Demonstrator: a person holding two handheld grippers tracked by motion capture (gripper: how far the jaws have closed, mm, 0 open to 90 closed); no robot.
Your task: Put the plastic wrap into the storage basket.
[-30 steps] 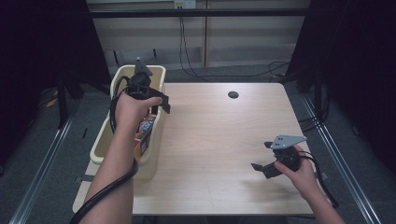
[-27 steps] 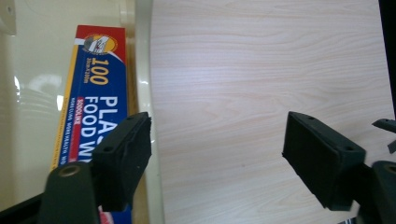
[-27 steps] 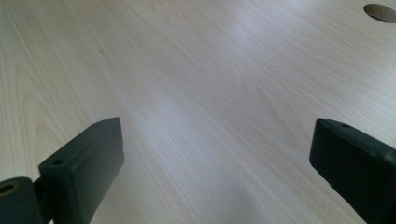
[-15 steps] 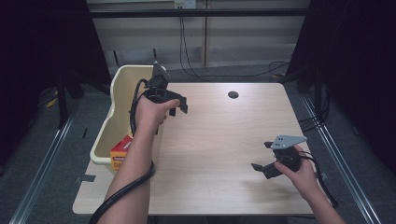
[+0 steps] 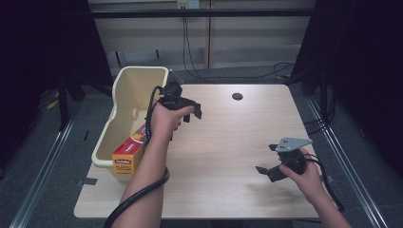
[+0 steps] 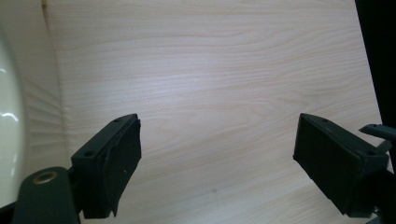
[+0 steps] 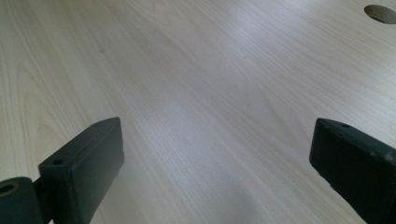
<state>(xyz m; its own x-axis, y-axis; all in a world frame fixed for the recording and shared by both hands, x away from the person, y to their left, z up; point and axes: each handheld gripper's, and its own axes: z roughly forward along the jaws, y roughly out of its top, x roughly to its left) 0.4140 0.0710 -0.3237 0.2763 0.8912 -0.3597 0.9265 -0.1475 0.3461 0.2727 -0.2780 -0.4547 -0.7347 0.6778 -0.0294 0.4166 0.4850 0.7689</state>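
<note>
a: at the left of the high view, what sits there?

b: a cream bin hangs at the left edge of the table. a red and yellow box lies in its lower end, one end sticking over the rim.

a: and just right of the bin?

b: the left hand holds the left gripper over the table, close beside the bin's rim. in the left gripper view its jaws stand wide apart with bare wood between them and the bin's wall at the left edge.

a: further right?

b: a round hole shows in the upper middle of the tabletop. at lower right the right hand holds the right gripper, grey plate on top. its jaws are spread too, nothing between them but wood, with the hole at the upper right corner of the right gripper view.
</note>
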